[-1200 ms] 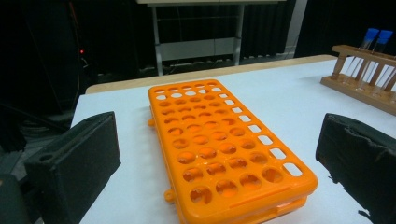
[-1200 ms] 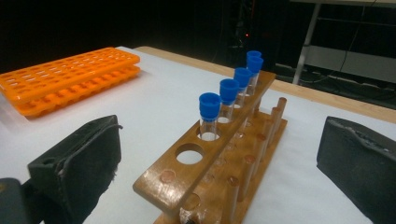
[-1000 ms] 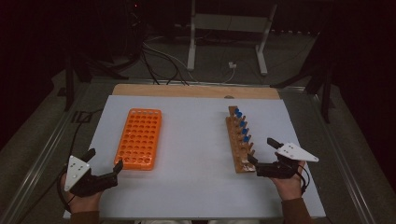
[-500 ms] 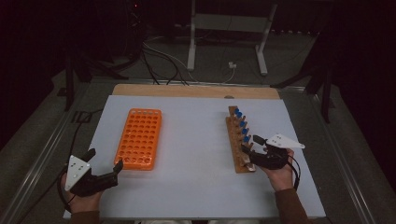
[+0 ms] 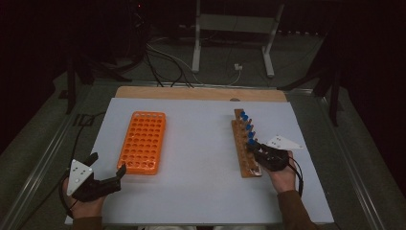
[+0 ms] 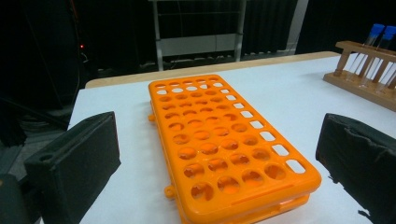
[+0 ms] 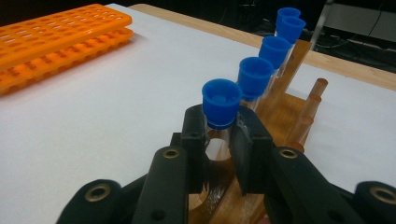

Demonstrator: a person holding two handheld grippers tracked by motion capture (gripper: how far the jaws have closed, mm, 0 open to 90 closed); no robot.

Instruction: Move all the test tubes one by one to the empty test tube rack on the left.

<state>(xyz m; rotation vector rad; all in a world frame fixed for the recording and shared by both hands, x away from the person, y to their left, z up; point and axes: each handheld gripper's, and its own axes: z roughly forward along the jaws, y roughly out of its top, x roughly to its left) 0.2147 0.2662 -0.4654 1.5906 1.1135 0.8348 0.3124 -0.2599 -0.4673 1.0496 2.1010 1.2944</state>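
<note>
A wooden rack (image 5: 243,149) on the right of the white mat holds several clear tubes with blue caps. My right gripper (image 5: 252,145) has just been closing. Its jaws now grip the nearest tube (image 7: 222,105) just below its blue cap, with the tube still standing in the wooden rack (image 7: 280,116). The orange rack (image 5: 143,141) with many empty holes lies on the left. My left gripper (image 5: 108,163) hovers open at that rack's near end. In the left gripper view the orange rack (image 6: 224,144) lies between and beyond the spread jaws.
The white mat (image 5: 201,191) covers a table with a wooden strip (image 5: 201,93) along its far edge. A metal stand (image 5: 230,28) and cables sit on the floor behind. The wooden rack (image 6: 364,88) appears far right in the left gripper view.
My right gripper moved left to the wooden rack and its jaws shut around the nearest blue-capped tube. The left gripper stayed where it was, open.
</note>
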